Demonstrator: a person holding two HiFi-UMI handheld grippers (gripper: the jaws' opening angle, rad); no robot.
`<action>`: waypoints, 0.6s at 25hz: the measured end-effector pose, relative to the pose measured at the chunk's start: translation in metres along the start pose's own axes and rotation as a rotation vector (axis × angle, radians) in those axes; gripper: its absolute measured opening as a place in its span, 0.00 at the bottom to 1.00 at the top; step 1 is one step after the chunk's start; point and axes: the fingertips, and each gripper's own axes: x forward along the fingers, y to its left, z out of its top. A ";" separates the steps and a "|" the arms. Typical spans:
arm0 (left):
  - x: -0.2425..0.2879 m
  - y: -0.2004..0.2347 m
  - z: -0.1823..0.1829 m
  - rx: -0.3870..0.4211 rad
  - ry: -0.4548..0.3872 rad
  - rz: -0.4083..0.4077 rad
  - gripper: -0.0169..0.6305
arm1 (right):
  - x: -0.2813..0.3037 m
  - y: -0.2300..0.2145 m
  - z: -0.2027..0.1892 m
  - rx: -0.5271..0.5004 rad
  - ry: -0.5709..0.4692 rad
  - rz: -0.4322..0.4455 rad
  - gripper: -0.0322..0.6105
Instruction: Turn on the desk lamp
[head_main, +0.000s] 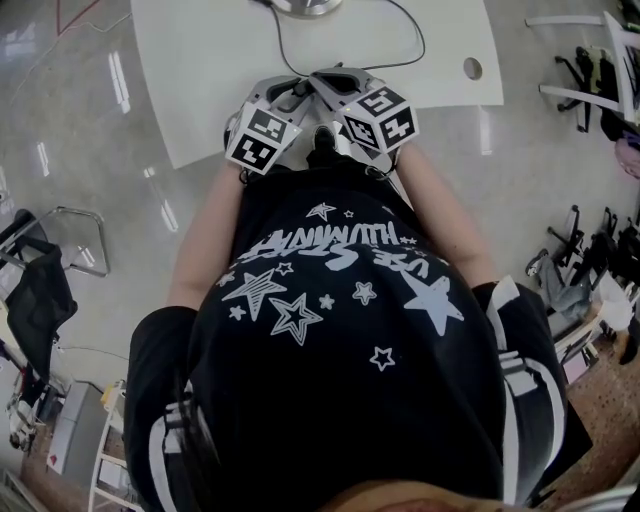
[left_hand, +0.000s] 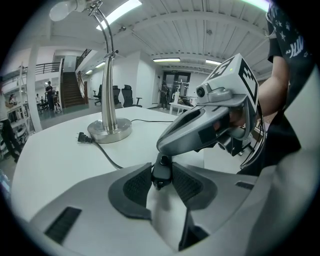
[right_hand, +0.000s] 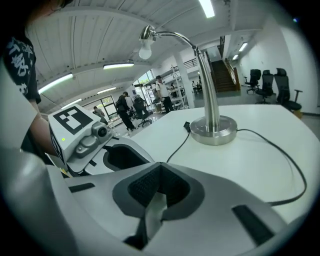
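Observation:
The desk lamp has a round metal base (left_hand: 109, 130), a curved chrome neck and a bare bulb (right_hand: 145, 50) that looks unlit. It stands at the far side of the white table (head_main: 200, 80), and only the base (head_main: 305, 5) shows at the top of the head view. Both grippers are held together over the table's near edge, well short of the lamp. My left gripper (head_main: 298, 92) has its ribbed pads (left_hand: 137, 187) closed against the black tip of my right gripper (left_hand: 161, 170). The right gripper (right_hand: 159, 167) has its jaws together with nothing between them.
The lamp's black cable (right_hand: 280, 165) loops over the table, and its plug (left_hand: 84, 137) lies loose beside the base. There is a round cable hole (head_main: 472, 68) at the table's right. A black chair (head_main: 40, 290) and racks stand on the floor around me, and people (right_hand: 125, 112) are far behind.

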 end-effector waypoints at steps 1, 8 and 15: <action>0.000 0.000 0.000 0.002 0.001 -0.001 0.25 | 0.001 -0.001 -0.002 -0.014 0.016 -0.011 0.06; 0.004 -0.005 -0.001 0.007 0.012 -0.008 0.24 | 0.000 -0.003 -0.009 -0.042 0.057 -0.032 0.06; 0.001 -0.004 -0.002 0.008 0.014 -0.011 0.24 | 0.003 -0.005 -0.014 -0.029 0.077 -0.054 0.06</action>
